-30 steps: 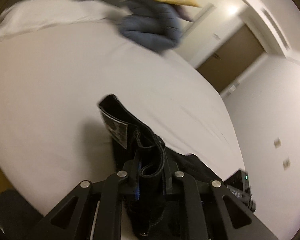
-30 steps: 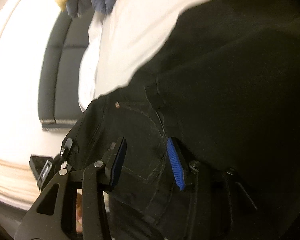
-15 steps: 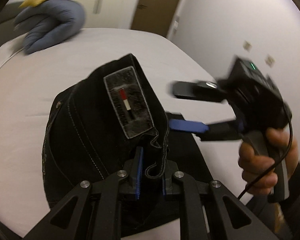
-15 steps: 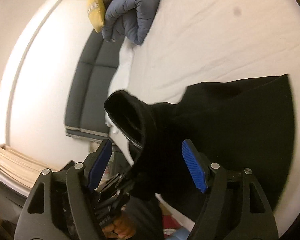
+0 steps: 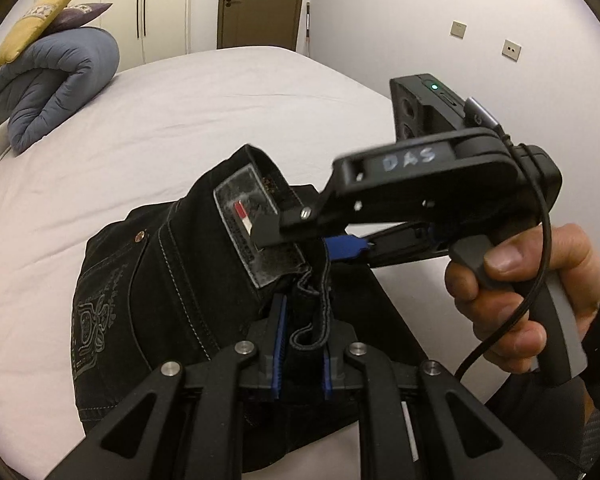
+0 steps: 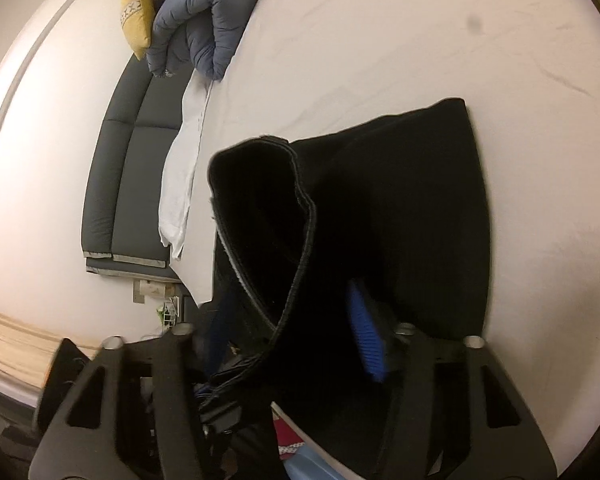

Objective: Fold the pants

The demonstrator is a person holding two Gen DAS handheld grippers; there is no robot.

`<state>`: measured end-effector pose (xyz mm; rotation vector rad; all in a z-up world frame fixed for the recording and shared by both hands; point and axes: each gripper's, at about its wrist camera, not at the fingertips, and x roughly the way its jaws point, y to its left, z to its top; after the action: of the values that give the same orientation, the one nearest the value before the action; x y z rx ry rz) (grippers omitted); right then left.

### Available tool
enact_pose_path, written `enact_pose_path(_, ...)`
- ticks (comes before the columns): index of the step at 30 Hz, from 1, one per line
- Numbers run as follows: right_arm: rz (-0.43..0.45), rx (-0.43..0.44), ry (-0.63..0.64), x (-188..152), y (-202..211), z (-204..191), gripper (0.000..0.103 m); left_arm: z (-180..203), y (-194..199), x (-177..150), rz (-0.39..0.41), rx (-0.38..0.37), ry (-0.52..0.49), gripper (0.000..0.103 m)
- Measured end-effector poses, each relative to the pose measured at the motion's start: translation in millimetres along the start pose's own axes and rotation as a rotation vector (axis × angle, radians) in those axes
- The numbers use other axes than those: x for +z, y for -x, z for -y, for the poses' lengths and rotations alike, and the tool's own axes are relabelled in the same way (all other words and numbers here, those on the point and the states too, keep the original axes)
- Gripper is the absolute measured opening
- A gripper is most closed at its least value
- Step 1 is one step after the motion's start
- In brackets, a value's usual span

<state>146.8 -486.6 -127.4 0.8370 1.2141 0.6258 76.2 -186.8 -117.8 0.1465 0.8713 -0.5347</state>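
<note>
**Black on white, with flashes of blue**

The pants (image 5: 172,280) are black with pale grey stitching and a faint grey emblem on the pocket; the waist label (image 5: 256,228) is grey with a red and white stripe. The bed sheet (image 5: 180,120) is plain white. The rolled duvet (image 5: 56,80) is dusty blue, and the cushion (image 5: 32,24) on it is mustard yellow with a patterned band. Both grippers are black with bright blue pads (image 6: 366,336). The headboard (image 6: 128,168) is dark grey.
</note>
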Motion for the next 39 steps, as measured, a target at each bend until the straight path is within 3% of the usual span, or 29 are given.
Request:
enact_pose_path(3, 0.007, -0.018, 0.039, 0.3, -3.4, -2.5, 0.019, 5.2, -3.8, -1.3, -0.003, -0.006, -0.001, 0.014)
enact_pose_path(7, 0.019, -0.054, 0.078, -0.1, -2.6, -8.0, 0.015, 11.8, -5.4, 2.0, 0.006, -0.02, -0.011, 0.014)
enact_pose_path(22, 0.111, -0.073, 0.007, -16.1, 53.5, 30.3, 0.012, 52.0, -25.1, -1.2, -0.022, -0.075, -0.086, 0.014)
enact_pose_path(30, 0.102, -0.096, -0.037, -18.4, 50.2, 50.7, 0.015, 41.6, -52.5, -6.1, -0.077, -0.105, -0.066, 0.018)
enact_pose_path(33, 0.099, -0.05, -0.09, -18.9, 47.4, 63.6, 0.024, 29.7, -41.0, -3.8, -0.062, -0.139, -0.025, 0.037)
enact_pose_path(35, 0.123, -0.041, -0.118, -20.6, 56.0, 66.5, 0.033, 17.1, -23.8, -3.4, -0.038, -0.152, -0.004, 0.061)
enact_pose_path(36, 0.155, -0.061, -0.117, -21.6, 64.5, 66.5, 0.049, 11.5, -16.4, -3.4, -0.03, -0.154, 0.006, 0.065)
enact_pose_path(37, 0.19, -0.079, -0.118, -22.8, 73.2, 65.8, 0.055, 3.3, -5.9, -3.5, -0.014, -0.16, 0.016, 0.068)
enact_pose_path(39, 0.262, -0.089, -0.122, -24.5, 93.6, 63.8, 0.054, -13.0, 9.8, -2.9, 0.011, -0.148, 0.025, 0.071)
